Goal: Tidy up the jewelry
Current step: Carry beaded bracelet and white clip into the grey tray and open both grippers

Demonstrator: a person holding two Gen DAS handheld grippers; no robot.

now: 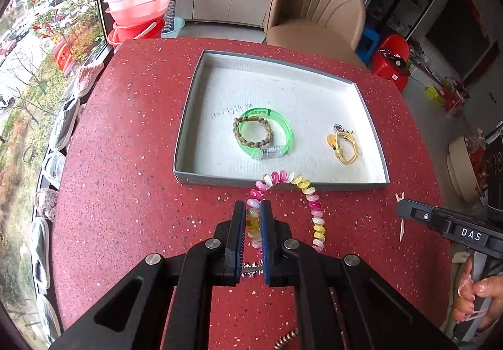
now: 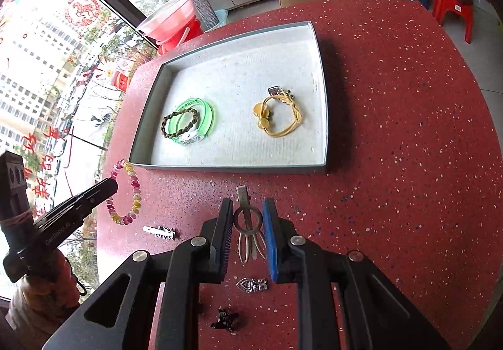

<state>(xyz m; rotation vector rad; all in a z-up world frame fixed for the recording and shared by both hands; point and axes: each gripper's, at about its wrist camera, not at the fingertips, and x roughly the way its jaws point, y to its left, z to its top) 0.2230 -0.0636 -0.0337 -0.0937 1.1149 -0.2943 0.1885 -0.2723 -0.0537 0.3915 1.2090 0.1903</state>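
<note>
My left gripper (image 1: 253, 205) is shut on a bracelet of pink, yellow and white beads (image 1: 303, 188), which hangs in a loop just before the near rim of a grey tray (image 1: 185, 117). In the tray lie a green bangle (image 1: 284, 127) with a braided brown bracelet (image 1: 251, 131) inside it, and a yellow hair tie (image 1: 344, 145). My right gripper (image 2: 248, 205) is shut on a thin metal hair clip (image 2: 248, 219), held above the red table short of the tray (image 2: 229, 168). The right wrist view shows the left gripper (image 2: 110, 185) with the bracelet (image 2: 133, 193) at the left.
On the red speckled table (image 2: 393, 130) lie a white clip (image 2: 158, 231), a silver heart piece (image 2: 253, 284) and a small black clip (image 2: 224, 318). A brown coil (image 1: 286, 342) shows at the bottom edge. A beige chair (image 1: 314, 10) stands behind the table.
</note>
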